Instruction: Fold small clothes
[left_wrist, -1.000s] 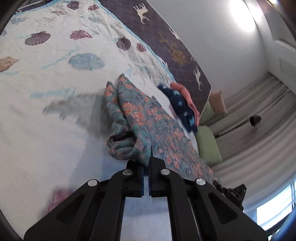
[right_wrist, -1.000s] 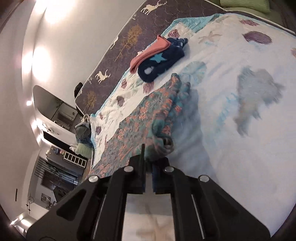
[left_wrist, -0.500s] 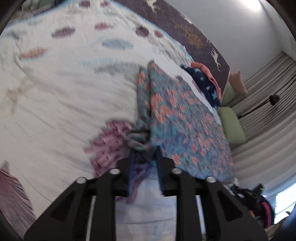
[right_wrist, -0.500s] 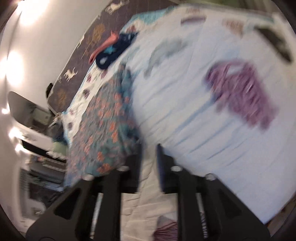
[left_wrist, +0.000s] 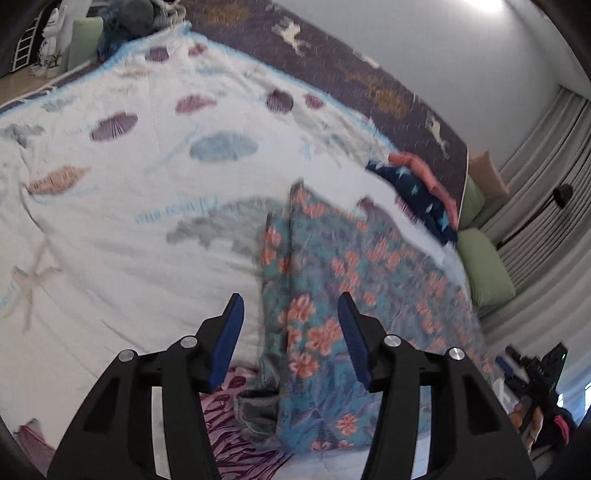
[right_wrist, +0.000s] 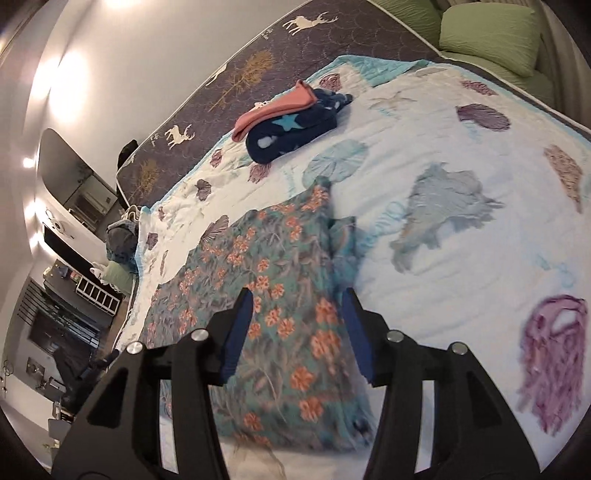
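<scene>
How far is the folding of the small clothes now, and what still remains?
Done: a navy star garment and a pink one lie folded near the bed's far edge. In hand: the floral garment lies on the quilt with one fold made. Both tools, left and right, have just been opening and grip nothing. Left: probably more folds, then stacking.

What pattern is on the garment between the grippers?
Teal floral garment with orange flowers; clearest in the right wrist view.

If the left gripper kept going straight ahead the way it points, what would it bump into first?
Most likely the floral garment spread on the quilt; the left gripper, jaws open, points down at it. Depth is uncertain.
</scene>
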